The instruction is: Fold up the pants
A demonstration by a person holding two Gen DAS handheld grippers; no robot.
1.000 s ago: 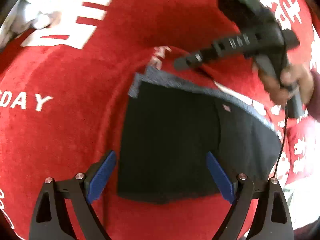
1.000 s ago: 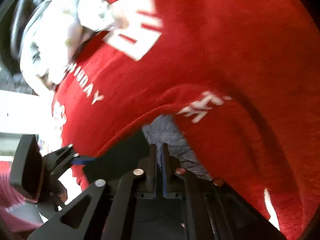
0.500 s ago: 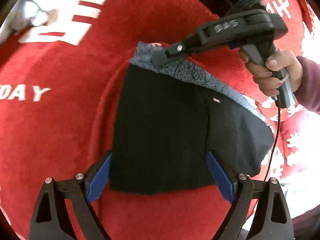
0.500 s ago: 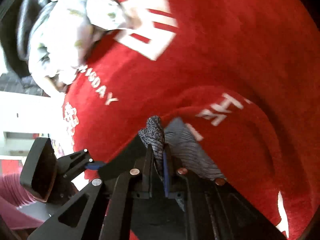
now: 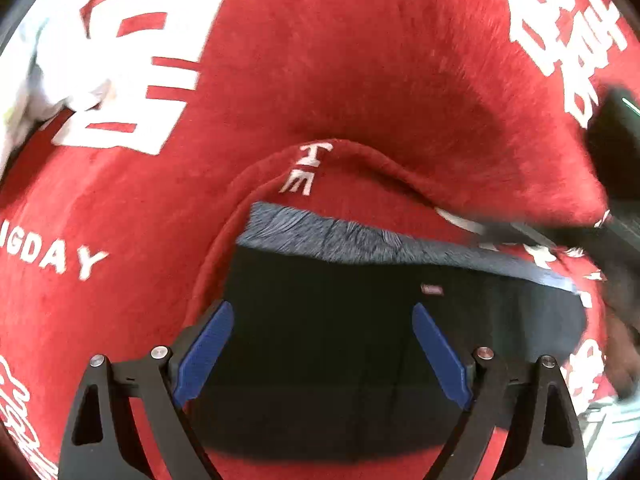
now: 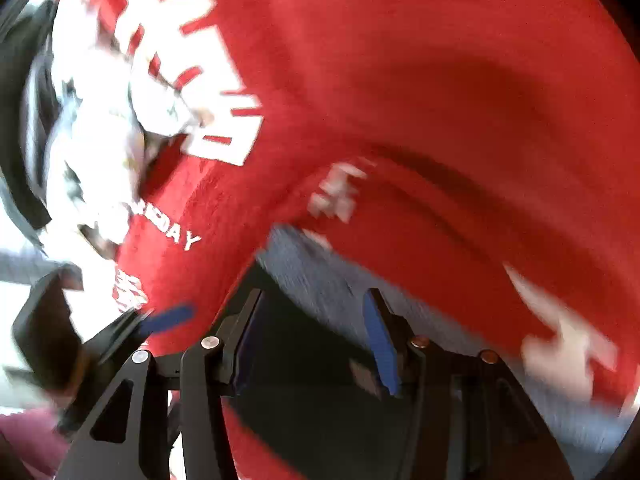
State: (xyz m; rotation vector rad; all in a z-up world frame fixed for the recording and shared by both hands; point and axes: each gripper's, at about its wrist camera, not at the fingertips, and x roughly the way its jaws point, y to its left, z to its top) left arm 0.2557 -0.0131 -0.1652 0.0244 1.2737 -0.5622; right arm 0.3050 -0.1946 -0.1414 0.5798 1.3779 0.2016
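While the dark folded pants point(image 5: 332, 344) lie flat on the red plush blanket point(image 5: 360, 80), with their grey patterned inner band point(image 5: 360, 240) showing along the far edge, the step in hand looks like settling the fold and tidying it. The left gripper point(image 5: 322, 354) hovers low over the near half of the pants, its blue fingers point(image 5: 204, 354) spread wide with nothing between them. The right gripper point(image 6: 316, 338) sits at the far right part of the garment, its fingers parted and empty over the dark cloth and grey band, though that view is badly blurred.

To finish well, I would press the stack down gently instead of pinching it, since a plush blanket rucks up easily; a raised ridge point(image 5: 340, 160) already curls round the far side. Any further fold should take both layers at one edge, so that the grey band does not slip out. A white bundle of cloth point(image 5: 36, 80) lies far left, well apart.
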